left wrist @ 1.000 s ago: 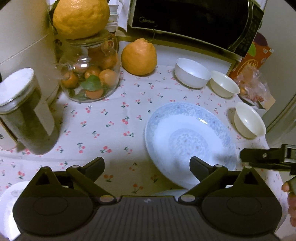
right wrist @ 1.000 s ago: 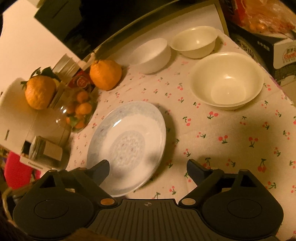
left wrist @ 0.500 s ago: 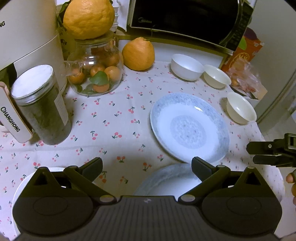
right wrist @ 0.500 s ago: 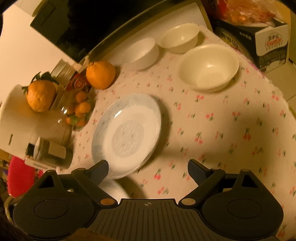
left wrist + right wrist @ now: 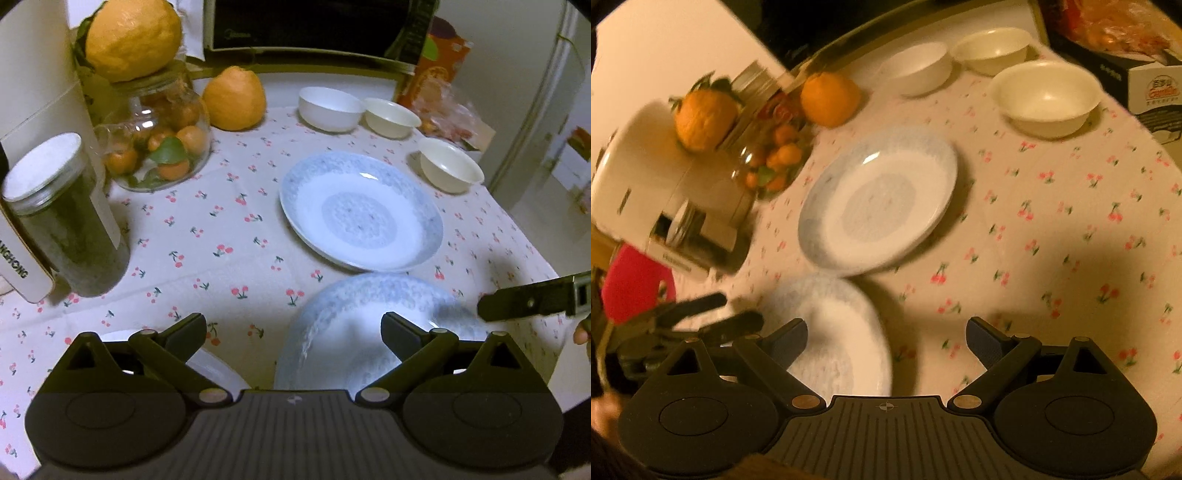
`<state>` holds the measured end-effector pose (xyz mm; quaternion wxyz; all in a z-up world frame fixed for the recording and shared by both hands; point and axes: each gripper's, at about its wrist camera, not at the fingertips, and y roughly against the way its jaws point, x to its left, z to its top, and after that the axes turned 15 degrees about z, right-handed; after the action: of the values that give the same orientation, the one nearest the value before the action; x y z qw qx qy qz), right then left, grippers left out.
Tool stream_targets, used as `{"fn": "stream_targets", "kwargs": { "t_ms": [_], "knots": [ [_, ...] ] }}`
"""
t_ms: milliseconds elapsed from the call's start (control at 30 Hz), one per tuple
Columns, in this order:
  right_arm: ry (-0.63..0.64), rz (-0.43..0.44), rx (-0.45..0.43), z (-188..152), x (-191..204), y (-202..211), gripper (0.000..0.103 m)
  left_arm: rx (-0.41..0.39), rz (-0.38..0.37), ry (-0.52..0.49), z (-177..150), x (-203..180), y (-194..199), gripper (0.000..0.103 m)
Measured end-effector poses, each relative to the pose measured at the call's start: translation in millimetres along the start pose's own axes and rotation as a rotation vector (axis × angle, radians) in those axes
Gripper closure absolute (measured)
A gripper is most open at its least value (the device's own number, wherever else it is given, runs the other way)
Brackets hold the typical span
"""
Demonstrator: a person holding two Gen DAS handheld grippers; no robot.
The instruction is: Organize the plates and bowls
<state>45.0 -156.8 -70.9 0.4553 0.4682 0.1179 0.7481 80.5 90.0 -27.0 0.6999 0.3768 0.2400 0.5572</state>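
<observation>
Left wrist view: left gripper (image 5: 293, 330) has its fingers spread wide, holding nothing, hovering over the counter (image 5: 221, 266) with its cherry-print cloth. A blue-patterned plate (image 5: 360, 212) lies flat mid-counter. A second blue-patterned plate (image 5: 343, 332) sits nearer, its rim just beside the first; contact unclear. The gripper's right finger overlaps it in the picture. A white plate (image 5: 218, 369) pokes out behind the left finger. Three bowls toward the back right: white bowl (image 5: 328, 109), cream bowl (image 5: 391, 118) just beside it, and a third cream bowl (image 5: 450, 170) nearer the counter edge. Glass jar of small oranges (image 5: 162, 147) with a large citrus fruit (image 5: 133, 37) on its lid, a second citrus fruit (image 5: 234, 99), dark jar (image 5: 64, 218) and microwave (image 5: 306, 26) behind. The right gripper's finger enters at right.

Right wrist view: right gripper (image 5: 886, 338) fingers wide apart, empty, above the cloth. The near plate (image 5: 838, 332) is under its left finger, blurred. Far plate (image 5: 882, 199) beyond, bowls (image 5: 1045, 98) behind.
</observation>
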Motion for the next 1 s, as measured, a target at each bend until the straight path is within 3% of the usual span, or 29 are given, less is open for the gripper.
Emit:
{"fn": "stream_targets", "kwargs": {
  "t_ms": [233,400,600,867,1000],
  "knots": [
    [0.047,0.063,0.042,-27.0,7.8,-3.8,0.009,-0.013,-0.068,-0.021,-11.2,6.7,-0.6,0.013],
    [0.069,0.099,0.047,-38.9,12.0,-6.8,0.009,-0.003,-0.129,-0.001,-10.9,9.8,-2.9,0.031],
    [0.103,0.131,0.057,-46.8,19.4,-11.8,0.009,0.010,-0.145,-0.026,-9.6,4.2,-7.9,0.043],
    [0.050,0.159,0.071,-52.5,16.6,-13.8,0.010,0.063,-0.134,-0.021,-10.0,6.3,-16.8,0.062],
    [0.048,0.137,0.064,-51.8,16.3,-14.3,0.022,0.073,-0.137,-0.025,-10.9,5.1,-18.0,0.068]
  ]
}}
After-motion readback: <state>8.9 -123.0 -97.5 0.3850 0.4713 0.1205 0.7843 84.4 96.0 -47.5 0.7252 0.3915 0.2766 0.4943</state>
